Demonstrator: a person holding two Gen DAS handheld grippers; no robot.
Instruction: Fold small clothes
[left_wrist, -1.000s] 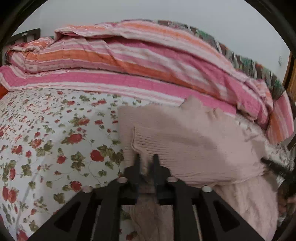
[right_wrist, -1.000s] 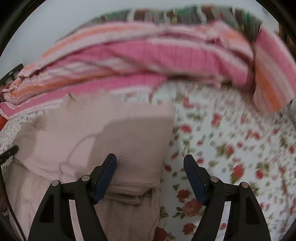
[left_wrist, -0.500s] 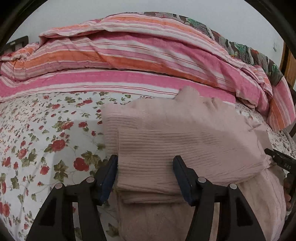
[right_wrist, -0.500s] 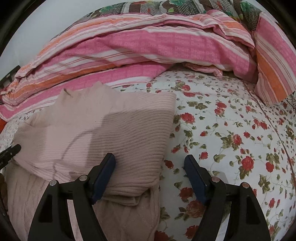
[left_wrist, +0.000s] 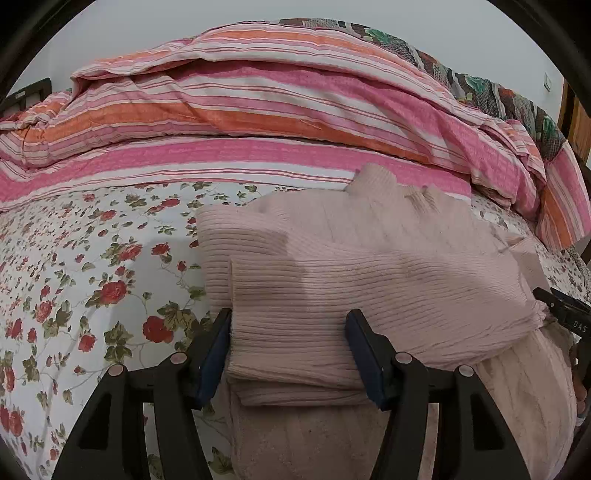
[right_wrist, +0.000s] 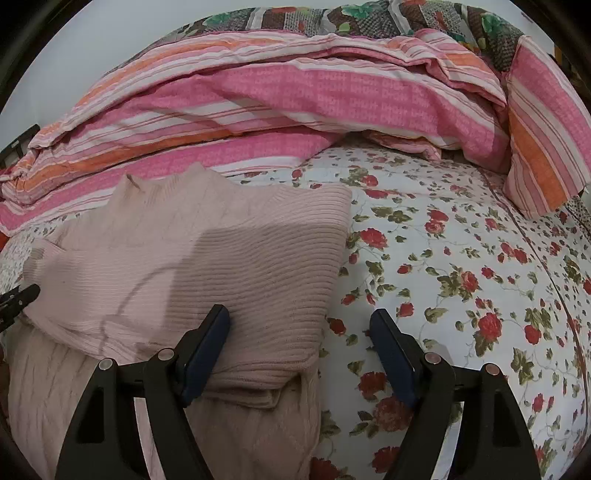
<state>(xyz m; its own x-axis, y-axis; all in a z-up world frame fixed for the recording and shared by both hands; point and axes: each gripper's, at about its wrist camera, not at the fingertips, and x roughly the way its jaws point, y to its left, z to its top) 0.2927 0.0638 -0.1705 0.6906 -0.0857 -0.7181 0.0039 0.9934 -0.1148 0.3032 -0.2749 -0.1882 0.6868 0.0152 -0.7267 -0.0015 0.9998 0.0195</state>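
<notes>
Jaws of the left gripper (left_wrist: 288, 350) stand apart, blue pads either side of the near edge of the folded pink sweater (left_wrist: 369, 280); the knit lies between them, with the left pad right at the fabric's side edge and the right pad resting over the top layer, and neither visibly pinches it. Jaws of the right gripper (right_wrist: 299, 347) stand wide: the left pad sits on the sweater's (right_wrist: 207, 266) near right corner, while the right pad hangs over the bare floral bedsheet (right_wrist: 461, 280), apart from the cloth.

The sweater is ribbed, pale pink, folded over itself into a thick rectangle with layered edges showing at the near side. Its collar pokes up at the far edge, close to the striped quilt. It lies on top of a second pale pink knit (left_wrist: 369, 435), cable-patterned, which spreads out beneath it toward the cameras.

In the left wrist view the tip of the right gripper shows at the far right edge, by the sweater's right corner, with fingers of a hand (left_wrist: 576, 387) below it. In the right wrist view a black tip of the left gripper shows at the far left edge.

Both knits rest on the bedsheet (left_wrist: 92, 288), white with red roses. Behind it a pink and orange striped quilt (left_wrist: 277, 110) is heaped along the wall, with a darker patterned blanket (right_wrist: 332, 18) on top.
</notes>
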